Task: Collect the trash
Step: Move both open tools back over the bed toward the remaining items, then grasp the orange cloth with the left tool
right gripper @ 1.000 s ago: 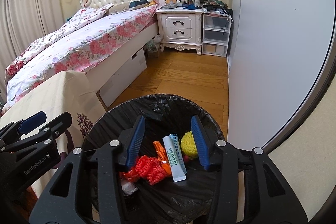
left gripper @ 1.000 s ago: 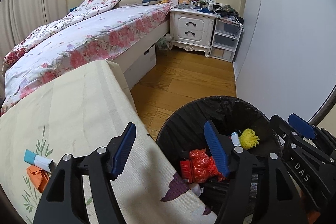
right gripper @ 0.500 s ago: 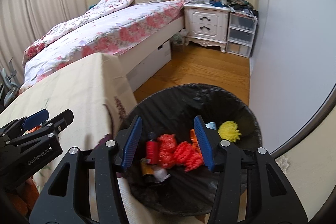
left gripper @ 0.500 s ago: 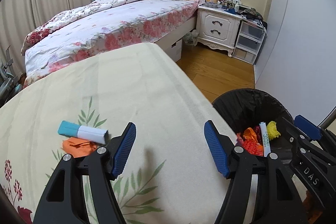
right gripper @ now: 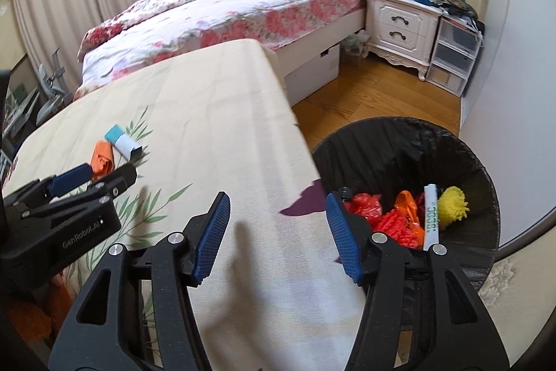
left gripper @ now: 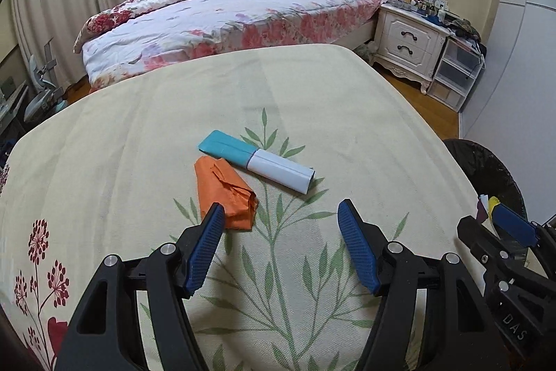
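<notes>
"GenRobot.AI" is printed on the left gripper [right gripper: 104, 178]. "DAS" is read on the right gripper [left gripper: 486, 225]. Digits on a tube [right gripper: 431, 214], possibly "3000", are blurred.

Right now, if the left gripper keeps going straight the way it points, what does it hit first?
Probably the bare tablecloth, just short of the box. The left gripper is open and empty; the orange paper sits off its left finger. Depth is unclear.

Left claw [left gripper: 278, 214] open, empty – orange wrapper [left gripper: 224, 193], teal-white box [left gripper: 257, 160] just ahead.
</notes>
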`<state>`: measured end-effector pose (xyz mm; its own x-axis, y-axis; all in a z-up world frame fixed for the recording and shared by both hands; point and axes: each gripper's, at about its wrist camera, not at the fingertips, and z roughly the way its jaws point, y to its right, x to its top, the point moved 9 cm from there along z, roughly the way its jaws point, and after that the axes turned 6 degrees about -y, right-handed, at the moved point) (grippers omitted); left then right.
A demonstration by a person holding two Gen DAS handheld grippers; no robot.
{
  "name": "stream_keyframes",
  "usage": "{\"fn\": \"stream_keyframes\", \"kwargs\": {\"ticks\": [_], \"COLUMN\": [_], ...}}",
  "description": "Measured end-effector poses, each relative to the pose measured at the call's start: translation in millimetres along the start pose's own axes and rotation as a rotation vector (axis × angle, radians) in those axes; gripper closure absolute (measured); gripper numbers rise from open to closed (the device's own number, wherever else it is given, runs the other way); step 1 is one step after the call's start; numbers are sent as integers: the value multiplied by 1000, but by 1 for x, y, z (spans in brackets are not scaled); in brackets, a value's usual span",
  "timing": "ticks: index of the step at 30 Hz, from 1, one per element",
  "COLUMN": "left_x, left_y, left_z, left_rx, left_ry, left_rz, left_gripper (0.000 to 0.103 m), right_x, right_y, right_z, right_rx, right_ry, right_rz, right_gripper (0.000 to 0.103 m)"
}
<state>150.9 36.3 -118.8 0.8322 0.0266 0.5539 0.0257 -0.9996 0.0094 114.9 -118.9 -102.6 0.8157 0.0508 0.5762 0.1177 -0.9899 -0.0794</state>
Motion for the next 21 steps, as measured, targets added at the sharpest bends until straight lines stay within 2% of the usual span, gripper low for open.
{"fn": "stream_keyframes", "kwargs": {"ticks": [8,19,21], "left_x": [-15,5,5], "left_y": [-6,-33,-37], "left_z": [-4,15,14], "left_rx": [-32,5,15], "left_ry": [-20,-44,-39], "left_rz": [-8,-62,-54], "left_gripper": [37,37,43], "right_x": [-2,2,3], "right_y": [-6,-12,-13], "right_z": [5,8,9], "right_rx": [12,24,25], "right_ry": [-18,-15,-16], "right_rz": [-21,-30,-35], "right_gripper": [46,46,46]}}
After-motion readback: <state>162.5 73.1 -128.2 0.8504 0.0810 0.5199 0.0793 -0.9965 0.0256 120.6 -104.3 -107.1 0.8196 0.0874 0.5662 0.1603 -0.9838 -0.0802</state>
